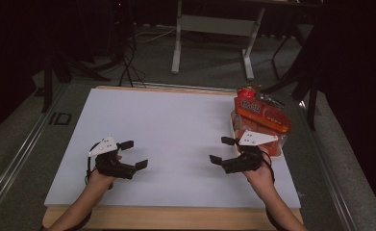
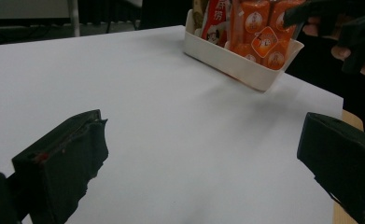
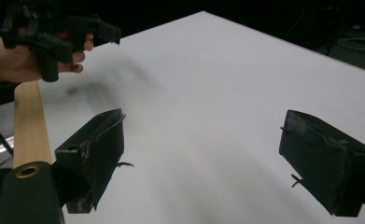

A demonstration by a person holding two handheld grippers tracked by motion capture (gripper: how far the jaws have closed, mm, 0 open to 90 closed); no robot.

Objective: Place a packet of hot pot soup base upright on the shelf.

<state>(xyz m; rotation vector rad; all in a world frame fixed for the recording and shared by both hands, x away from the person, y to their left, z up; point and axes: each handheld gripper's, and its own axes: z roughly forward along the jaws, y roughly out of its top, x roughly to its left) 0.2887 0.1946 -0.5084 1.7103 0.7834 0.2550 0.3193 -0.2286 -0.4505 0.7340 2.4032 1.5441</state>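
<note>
A white tray (image 1: 235,139) full of orange and red snack packets (image 1: 260,115) stands at the right edge of the white table top (image 1: 176,130). My left gripper (image 1: 133,154) hovers open over the near left of the table, nothing between its jaws. My right gripper (image 1: 222,150) is open too, just left of the tray's near end, jaws pointing left. In the left gripper view the tray (image 2: 227,58) and its packets (image 2: 259,28) sit far ahead, the jaws (image 2: 203,163) wide apart. In the right gripper view my right gripper (image 3: 199,158) frames bare table, and the left gripper (image 3: 94,35) shows far left.
The white sheet lies on a wooden board whose edge (image 1: 176,217) runs along the front. Beyond the table stand a white desk frame (image 1: 214,33), dark stands and cables (image 1: 128,62) on a grey floor.
</note>
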